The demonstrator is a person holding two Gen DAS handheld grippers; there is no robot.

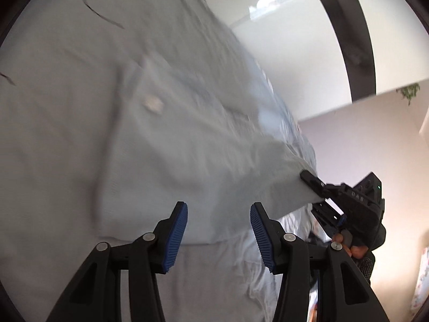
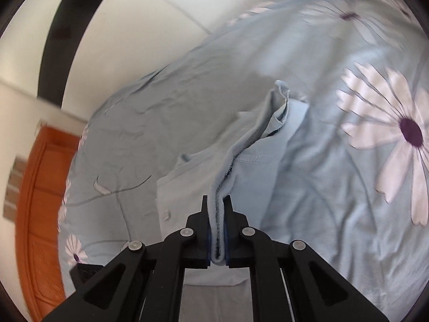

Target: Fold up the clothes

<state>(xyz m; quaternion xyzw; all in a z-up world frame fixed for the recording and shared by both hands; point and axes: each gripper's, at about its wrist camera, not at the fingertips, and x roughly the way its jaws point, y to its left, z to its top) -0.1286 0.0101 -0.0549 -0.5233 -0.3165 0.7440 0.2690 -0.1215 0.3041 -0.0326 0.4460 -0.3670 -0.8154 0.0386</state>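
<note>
A pale blue shirt [image 1: 150,134] with a white button lies on the bed and fills most of the left wrist view. My left gripper [image 1: 218,237] is open just above its near edge, with nothing between its blue pads. My right gripper [image 2: 217,209] is shut on a folded edge of the shirt [image 2: 257,166] and lifts it off the bed. The right gripper also shows in the left wrist view [image 1: 312,187], pinching a corner of the shirt at the right.
The bed has a light blue cover [image 2: 362,187] printed with large white flowers. An orange wooden door [image 2: 40,209] stands at the left. White walls and a dark beam [image 1: 354,40] lie beyond the bed.
</note>
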